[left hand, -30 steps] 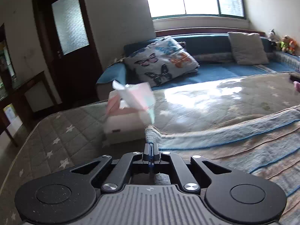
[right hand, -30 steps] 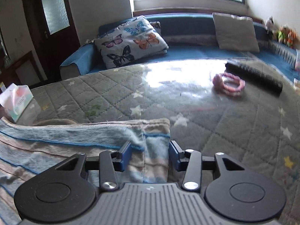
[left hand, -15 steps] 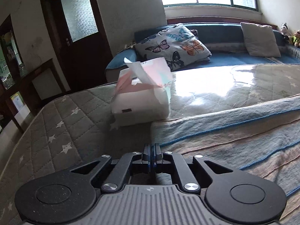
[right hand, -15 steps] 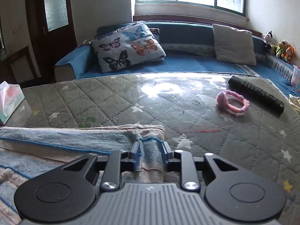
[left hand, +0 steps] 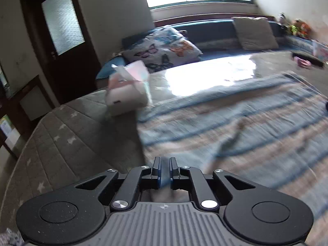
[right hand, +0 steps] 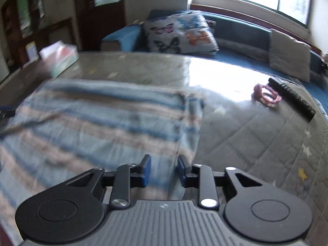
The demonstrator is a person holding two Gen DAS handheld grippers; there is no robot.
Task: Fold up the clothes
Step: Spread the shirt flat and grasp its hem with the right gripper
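A blue and beige striped cloth (left hand: 235,123) lies spread on the grey quilted table (left hand: 61,143); it also shows in the right wrist view (right hand: 98,123). My left gripper (left hand: 164,170) stands at the cloth's near left edge, jaws almost together with a narrow gap; cloth between them is blurred. My right gripper (right hand: 164,169) is open above the cloth's near right part, with cloth seen between its fingers but not clamped. Both views are motion-blurred.
A tissue box (left hand: 128,90) stands at the cloth's far left corner, also in the right wrist view (right hand: 59,58). A pink ring (right hand: 266,95) and a black remote (right hand: 293,98) lie at the right. A blue sofa (right hand: 235,32) with pillows runs behind the table.
Both grippers have pulled back and up, so more of the cloth shows. The right jaws, closed on the cloth edge, have opened. The left jaws have parted slightly.
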